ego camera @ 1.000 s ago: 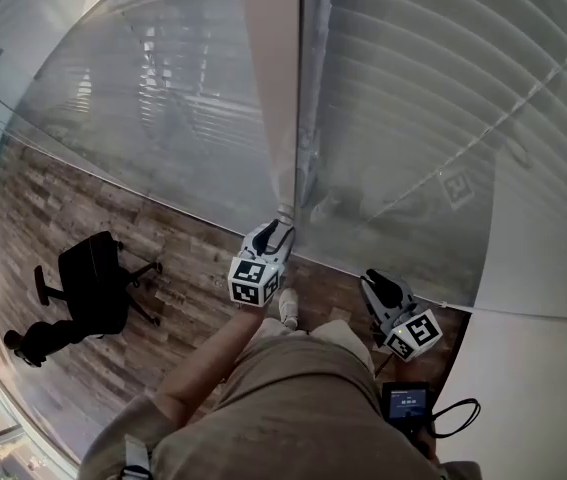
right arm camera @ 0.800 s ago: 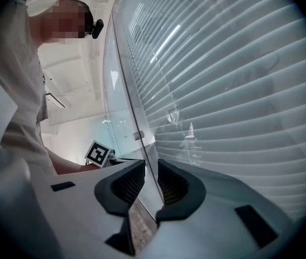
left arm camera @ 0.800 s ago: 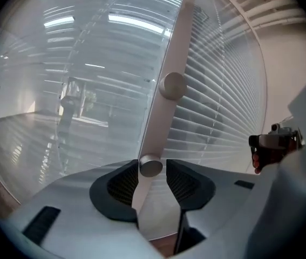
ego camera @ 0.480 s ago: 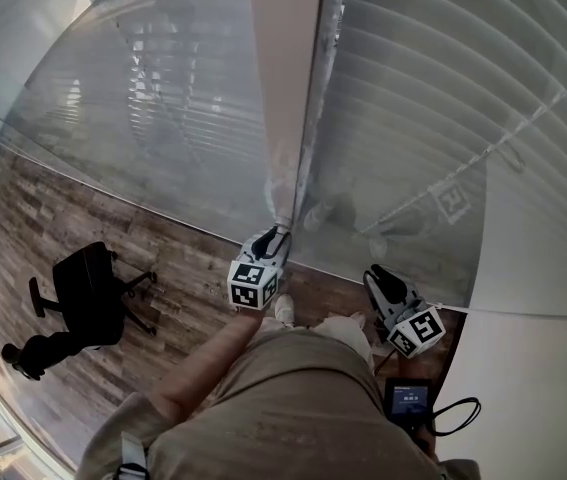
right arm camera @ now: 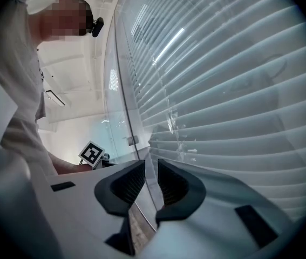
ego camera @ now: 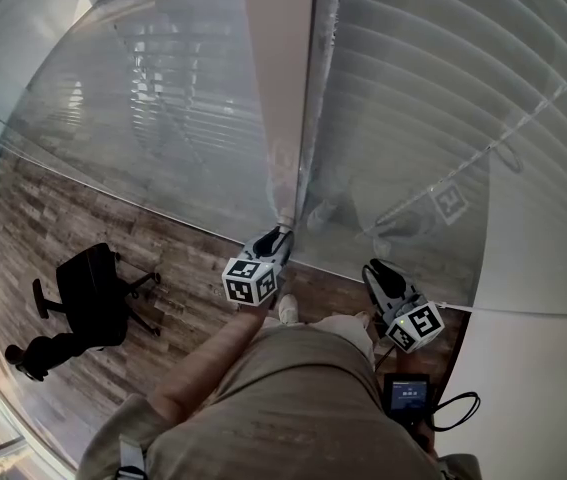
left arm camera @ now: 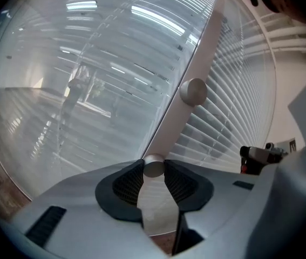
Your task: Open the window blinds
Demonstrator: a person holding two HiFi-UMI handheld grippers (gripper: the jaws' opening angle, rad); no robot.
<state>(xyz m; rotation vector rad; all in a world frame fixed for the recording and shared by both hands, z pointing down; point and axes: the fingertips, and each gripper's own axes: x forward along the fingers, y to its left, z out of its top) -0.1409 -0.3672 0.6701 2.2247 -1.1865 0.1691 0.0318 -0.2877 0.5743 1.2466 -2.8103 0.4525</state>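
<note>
White slatted blinds [ego camera: 433, 98] hang behind glass on both sides of a beige upright strip [ego camera: 278, 88]. In the left gripper view a small round silver knob [left arm camera: 154, 166] sits low on that strip [left arm camera: 196, 63], and a second knob [left arm camera: 193, 90] is higher up. My left gripper [ego camera: 281, 234] has its jaws round the lower knob; they have just been closing, and both pads touch it. My right gripper [ego camera: 378, 268] hovers to the right, close to the glass in front of the blinds [right arm camera: 233, 90]. Its jaws stand a narrow gap apart with nothing between them.
A black office chair [ego camera: 93, 288] stands on the wood floor [ego camera: 43, 218] at the left. A small dark device [ego camera: 406, 400] with a cable hangs at the person's waist. The right gripper [left arm camera: 258, 155] shows at the right of the left gripper view.
The left gripper has stayed at the foot of the strip and rolled a little, its marker cube turning. The right gripper has shifted slightly.
</note>
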